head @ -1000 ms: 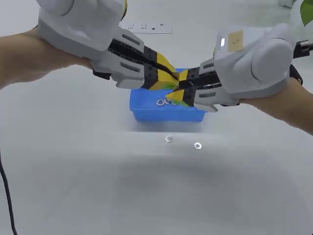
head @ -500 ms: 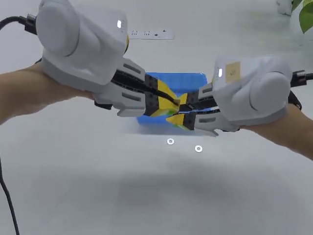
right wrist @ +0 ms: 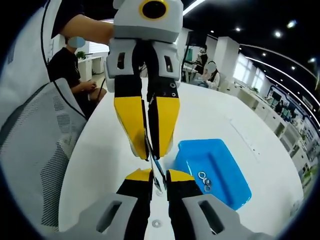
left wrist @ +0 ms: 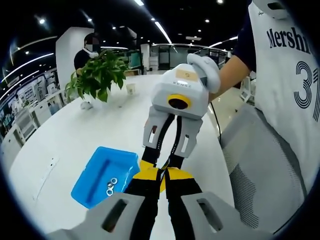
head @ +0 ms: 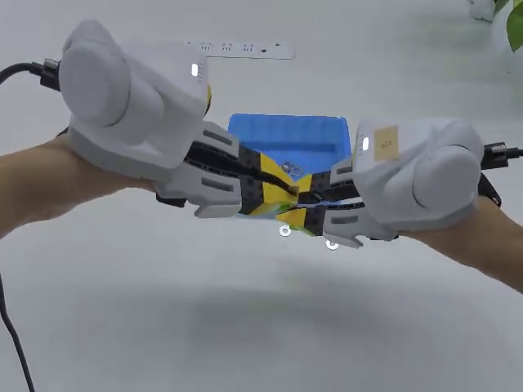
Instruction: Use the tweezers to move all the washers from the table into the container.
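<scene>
The white worktop (head: 245, 327) carries everything. Over it the left gripper (head: 279, 194) and the right gripper (head: 301, 202) meet tip to tip, just in front of the blue container (head: 278, 135). In the right gripper view, that gripper's own yellow jaws stand almost together at the bottom. The left gripper hangs opposite with its jaws equally narrow. The thin tweezers (right wrist: 156, 170) run between the two, their upper end clamped in the left gripper's jaws and their lower part pinched by the right gripper's jaws.

The container sits flat on the worktop behind the grippers. A small cluster of washers (head: 292, 169) lies on its floor near the front wall, also seen in the left gripper view. Two more washers lie on the bare worktop in front of the container, one (head: 283, 231) just below the joined tips and the other (head: 332, 244) near it, under the right gripper.
</scene>
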`<state>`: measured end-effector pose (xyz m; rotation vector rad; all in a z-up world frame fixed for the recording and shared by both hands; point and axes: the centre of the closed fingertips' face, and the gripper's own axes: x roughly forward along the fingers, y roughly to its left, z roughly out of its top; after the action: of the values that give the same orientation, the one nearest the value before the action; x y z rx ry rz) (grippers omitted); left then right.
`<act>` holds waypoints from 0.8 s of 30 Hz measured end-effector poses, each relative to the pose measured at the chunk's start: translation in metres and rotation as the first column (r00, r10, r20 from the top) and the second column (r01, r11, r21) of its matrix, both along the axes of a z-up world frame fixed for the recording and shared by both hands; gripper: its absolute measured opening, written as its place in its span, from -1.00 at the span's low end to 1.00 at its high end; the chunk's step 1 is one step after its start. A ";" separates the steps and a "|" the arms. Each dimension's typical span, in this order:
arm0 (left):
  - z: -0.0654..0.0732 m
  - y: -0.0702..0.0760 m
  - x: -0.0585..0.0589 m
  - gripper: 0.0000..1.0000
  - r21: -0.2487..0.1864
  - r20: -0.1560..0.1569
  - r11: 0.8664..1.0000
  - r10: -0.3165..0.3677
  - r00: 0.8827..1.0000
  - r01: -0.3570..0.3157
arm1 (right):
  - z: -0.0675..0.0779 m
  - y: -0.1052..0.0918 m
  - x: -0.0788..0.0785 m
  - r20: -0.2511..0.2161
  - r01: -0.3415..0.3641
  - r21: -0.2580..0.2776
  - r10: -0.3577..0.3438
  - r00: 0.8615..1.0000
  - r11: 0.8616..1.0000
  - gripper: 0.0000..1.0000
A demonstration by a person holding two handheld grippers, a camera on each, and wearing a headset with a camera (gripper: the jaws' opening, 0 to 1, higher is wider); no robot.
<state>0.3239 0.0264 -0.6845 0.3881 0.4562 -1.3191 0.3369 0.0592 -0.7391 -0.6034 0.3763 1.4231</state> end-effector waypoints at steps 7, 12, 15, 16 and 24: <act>-0.012 0.004 -0.002 -0.85 -0.001 -0.029 1.000 0.015 0.999 -0.015 | -0.012 0.002 -0.004 -0.024 -0.003 -0.012 0.003 1.000 1.000 -0.77; -0.021 0.008 0.002 -0.86 0.001 -0.050 1.000 0.029 0.998 -0.029 | -0.022 0.003 -0.002 -0.043 0.002 -0.024 -0.003 0.999 1.000 -0.77; -0.023 0.008 0.005 -0.86 -0.001 -0.057 0.999 0.034 0.998 -0.034 | -0.024 0.003 0.001 -0.055 0.008 -0.027 -0.009 0.998 1.000 -0.77; -0.023 0.008 0.006 -0.86 0.000 -0.058 0.999 0.036 0.998 -0.036 | -0.024 0.003 0.001 -0.055 0.008 -0.029 -0.010 0.998 1.000 -0.77; -0.026 0.009 0.006 -0.86 0.009 -0.061 1.000 0.029 0.998 -0.029 | -0.027 0.005 0.002 -0.068 0.014 -0.023 -0.016 0.998 1.000 -0.76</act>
<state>0.3298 0.0357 -0.7110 0.3471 0.5166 -1.3041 0.3386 0.0643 -0.7661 -0.5701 0.4507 1.4296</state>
